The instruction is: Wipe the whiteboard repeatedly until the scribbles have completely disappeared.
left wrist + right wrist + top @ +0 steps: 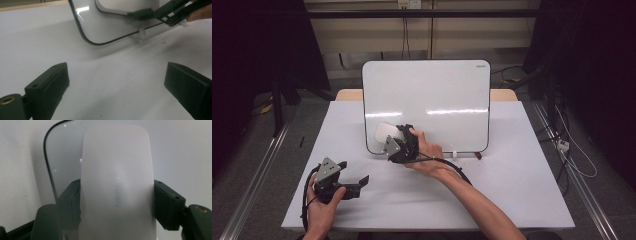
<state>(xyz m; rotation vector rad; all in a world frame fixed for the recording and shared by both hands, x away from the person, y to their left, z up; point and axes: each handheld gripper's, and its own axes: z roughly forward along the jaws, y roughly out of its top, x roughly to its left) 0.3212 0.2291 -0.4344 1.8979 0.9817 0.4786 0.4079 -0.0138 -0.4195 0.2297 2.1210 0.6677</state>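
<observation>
Right gripper (401,142) clamped on eraser (117,182), pressed flat to lower left of whiteboard (432,90), likely for wiping; left gripper (117,85) jaws apart, empty, resting low on table (512,165), apparently idle.

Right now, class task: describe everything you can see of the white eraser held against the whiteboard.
The eraser is a flat, smooth, matte white block with rounded corners and a faint embossed brand mark on its back, plastic by the look of it. It lies against the lower left part of the upright whiteboard, near the rounded corner. The right tongs are clamped on it, one black jaw on each long edge. Its wiping face is hidden.
</observation>
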